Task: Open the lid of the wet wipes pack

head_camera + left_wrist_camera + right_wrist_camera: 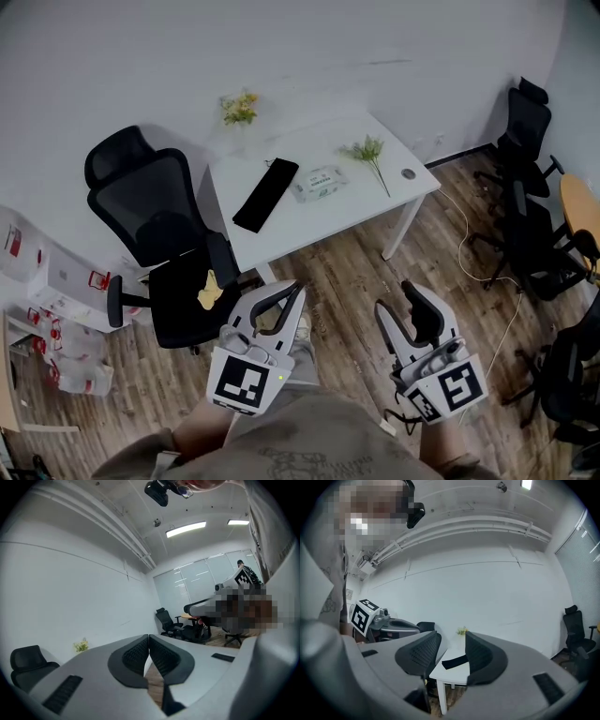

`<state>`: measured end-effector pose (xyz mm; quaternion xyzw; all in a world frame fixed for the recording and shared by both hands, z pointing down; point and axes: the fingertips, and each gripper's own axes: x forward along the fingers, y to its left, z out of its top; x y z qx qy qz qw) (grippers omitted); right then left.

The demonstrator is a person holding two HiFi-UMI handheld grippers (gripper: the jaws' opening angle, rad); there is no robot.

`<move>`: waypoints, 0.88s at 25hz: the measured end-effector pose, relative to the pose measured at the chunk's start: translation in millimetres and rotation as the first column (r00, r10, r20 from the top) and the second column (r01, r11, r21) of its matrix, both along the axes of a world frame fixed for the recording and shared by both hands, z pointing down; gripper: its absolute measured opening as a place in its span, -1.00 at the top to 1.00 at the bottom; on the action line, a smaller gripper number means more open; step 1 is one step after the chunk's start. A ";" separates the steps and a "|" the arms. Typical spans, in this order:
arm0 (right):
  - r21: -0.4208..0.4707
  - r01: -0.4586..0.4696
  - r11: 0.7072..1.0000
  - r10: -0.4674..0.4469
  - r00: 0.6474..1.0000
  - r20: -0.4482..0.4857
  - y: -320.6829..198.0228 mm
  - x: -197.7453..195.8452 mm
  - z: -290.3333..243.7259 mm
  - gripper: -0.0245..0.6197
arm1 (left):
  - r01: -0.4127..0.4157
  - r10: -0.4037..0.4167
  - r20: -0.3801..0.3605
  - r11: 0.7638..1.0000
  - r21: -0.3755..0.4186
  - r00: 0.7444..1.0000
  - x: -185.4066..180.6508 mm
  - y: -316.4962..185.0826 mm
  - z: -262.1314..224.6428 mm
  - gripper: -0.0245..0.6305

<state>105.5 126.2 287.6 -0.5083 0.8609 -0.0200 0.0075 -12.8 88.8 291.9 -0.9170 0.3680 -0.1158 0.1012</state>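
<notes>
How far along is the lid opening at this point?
Nothing done: the wet wipes pack lies alone on the table. In hand: nothing; left claw shut, right claw open, both empty and far back from it. Left: approach and open the pack.

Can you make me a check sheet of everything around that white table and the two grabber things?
Surface: white table.
Job's things: wet wipes pack lies on the table, far from both grippers.
Clutter: black flat slab, yellow flowers, green sprig, small round thing.
Grippers: left gripper shut, empty; right gripper open, empty.
Cables: white cable on the floor.
Surroundings: black office chair with a yellow thing on its seat; more chairs; boxes.
</notes>
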 end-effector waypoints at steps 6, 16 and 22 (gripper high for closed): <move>-0.049 0.004 0.999 -0.005 0.999 -0.040 -63.3 -6.1 18.4 0.34 | -0.005 0.005 -0.022 1.000 -0.013 1.000 -1.0 -66.3 2.4 0.87; -0.152 -0.009 0.988 -0.008 0.994 -0.110 -199.2 -21.5 40.9 0.34 | -0.002 0.002 0.006 0.995 -0.096 1.000 -16.4 -196.3 23.1 0.87; -0.207 -0.011 0.978 -0.022 0.988 -0.156 -276.8 -35.8 55.8 0.34 | -0.013 0.016 0.021 0.990 -0.141 1.000 -23.0 -270.9 39.9 0.87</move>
